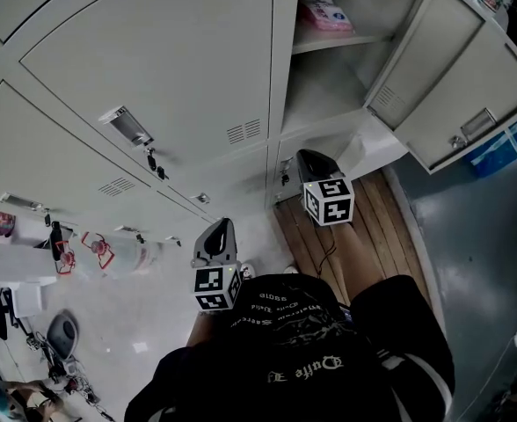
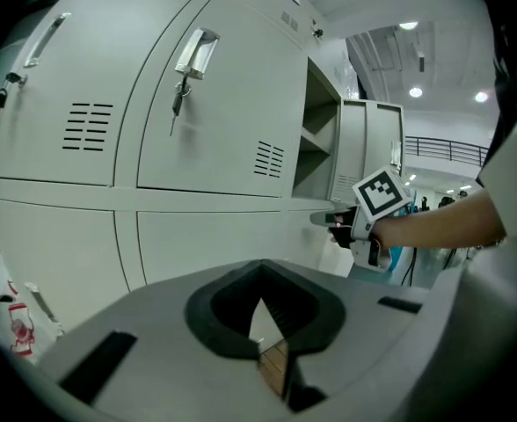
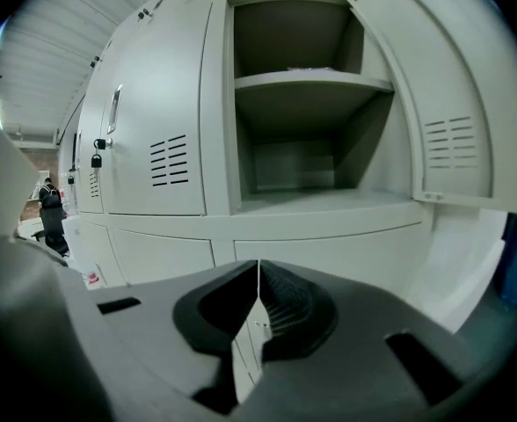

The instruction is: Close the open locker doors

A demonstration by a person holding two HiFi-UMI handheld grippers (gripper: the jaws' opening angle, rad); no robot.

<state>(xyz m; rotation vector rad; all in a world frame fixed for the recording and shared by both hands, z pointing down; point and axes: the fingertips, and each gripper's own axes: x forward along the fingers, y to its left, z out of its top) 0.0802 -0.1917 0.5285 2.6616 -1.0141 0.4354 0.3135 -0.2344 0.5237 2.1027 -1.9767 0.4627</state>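
Note:
A bank of grey lockers fills the view. One upper locker [image 1: 329, 69] stands open, its door [image 1: 469, 77] swung out to the right, and a pink packet [image 1: 327, 13] lies on its shelf. Below it a pale panel [image 1: 377, 148] juts out like a second open door. My right gripper [image 1: 309, 158] is shut and empty, and it points at the frame just under the open compartment [image 3: 302, 130]. The open door [image 3: 443, 104] hangs to its right. My left gripper [image 1: 218, 229] is shut and empty before the closed lockers, further left. The right gripper [image 2: 342, 222] also shows in the left gripper view.
The closed doors carry handles with keys hanging in them [image 1: 153, 161]. A strip of wooden boards [image 1: 373, 227] runs along the locker base. Blue boxes [image 1: 505, 143] stand behind the open door. Printed plastic bags [image 1: 109, 253] and a chair [image 1: 61, 332] lie to the left.

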